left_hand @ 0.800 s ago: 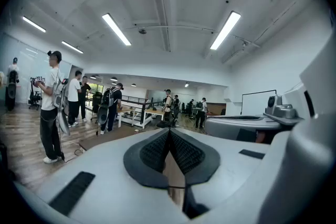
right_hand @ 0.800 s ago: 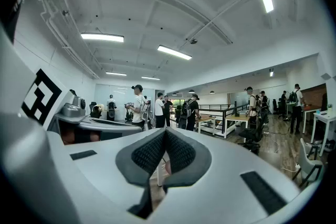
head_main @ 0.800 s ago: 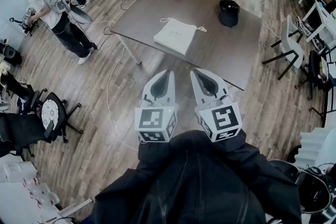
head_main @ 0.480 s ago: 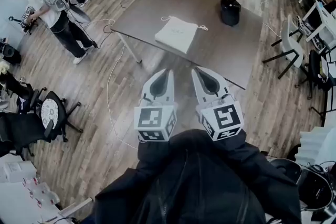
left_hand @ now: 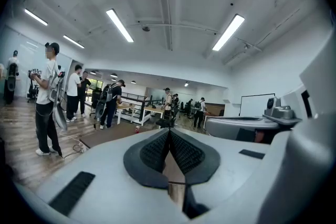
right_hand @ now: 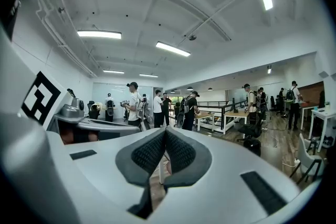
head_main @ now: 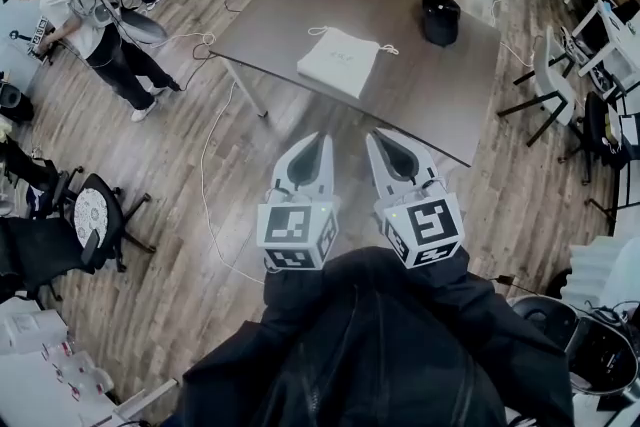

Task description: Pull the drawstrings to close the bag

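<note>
You're on a wood-plank floor (head_main: 180, 245). Grey table (head_main: 420, 105) ahead of you, black office chairs (head_main: 95, 215) near left, another far right. White walls (left_hand: 265, 71), long ceiling strip lights (left_hand: 119, 25) lit overhead.

Left gripper (left_hand: 169, 132) jaws together, empty; people (left_hand: 48, 97) beyond.

Head cam: high up, facing steeply down over left gripper (head_main: 322, 139) & right gripper (head_main: 373, 137), table (head_main: 410, 90) well ahead. Gripper cams sit just behind own jaws, approx level, facing across the room. All 3 views share the standing person (head_main: 95, 20).
</note>
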`<state>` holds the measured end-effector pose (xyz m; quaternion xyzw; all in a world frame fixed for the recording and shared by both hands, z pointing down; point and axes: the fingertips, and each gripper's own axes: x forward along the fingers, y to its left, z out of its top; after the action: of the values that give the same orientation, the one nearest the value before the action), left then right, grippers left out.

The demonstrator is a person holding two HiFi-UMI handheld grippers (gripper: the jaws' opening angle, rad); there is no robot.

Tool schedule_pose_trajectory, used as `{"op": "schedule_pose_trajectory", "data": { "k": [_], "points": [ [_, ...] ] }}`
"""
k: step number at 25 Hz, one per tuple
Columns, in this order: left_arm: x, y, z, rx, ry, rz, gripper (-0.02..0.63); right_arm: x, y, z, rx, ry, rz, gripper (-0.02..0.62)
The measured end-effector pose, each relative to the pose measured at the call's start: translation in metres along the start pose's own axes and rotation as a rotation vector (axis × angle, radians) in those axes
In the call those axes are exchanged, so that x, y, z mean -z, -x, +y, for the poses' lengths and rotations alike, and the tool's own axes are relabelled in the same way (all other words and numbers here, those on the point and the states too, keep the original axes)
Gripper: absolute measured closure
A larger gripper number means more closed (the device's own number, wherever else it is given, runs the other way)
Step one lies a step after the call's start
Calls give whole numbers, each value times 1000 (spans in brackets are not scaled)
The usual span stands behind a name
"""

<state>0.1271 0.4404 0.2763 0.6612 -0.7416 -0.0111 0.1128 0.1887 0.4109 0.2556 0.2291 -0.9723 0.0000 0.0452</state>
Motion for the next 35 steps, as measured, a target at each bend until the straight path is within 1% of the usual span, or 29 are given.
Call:
{"op": "schedule_pose_trajectory", "data": {
  "k": [6, 12, 15, 18, 21, 25, 30, 35],
  "points": [
    [19, 7, 24, 9, 34, 25, 572, 17, -14, 19, 4, 9, 33, 572],
    [39, 6, 46, 15, 74, 66, 572, 37, -27, 25, 25, 4, 86, 572],
    [42, -2, 62, 17, 82, 74, 572, 41, -44, 26, 28, 2, 97, 572],
    [47, -25, 72, 17, 90, 89, 572, 49, -62, 16, 23, 1, 109, 572],
    [50, -58, 76, 20, 84, 106, 572, 55, -84, -9, 27, -13, 112, 572],
    [40, -113, 93, 5, 54, 101, 572, 57, -131, -51, 25, -29, 100, 572],
    [20, -205, 121, -5, 42, 111, 572, 51, -204, -114, 15, -36, 96, 572],
    [0, -303, 131, 10, 34, 131, 572, 45, -271, -188, 10, -46, 113, 572]
  ]
}}
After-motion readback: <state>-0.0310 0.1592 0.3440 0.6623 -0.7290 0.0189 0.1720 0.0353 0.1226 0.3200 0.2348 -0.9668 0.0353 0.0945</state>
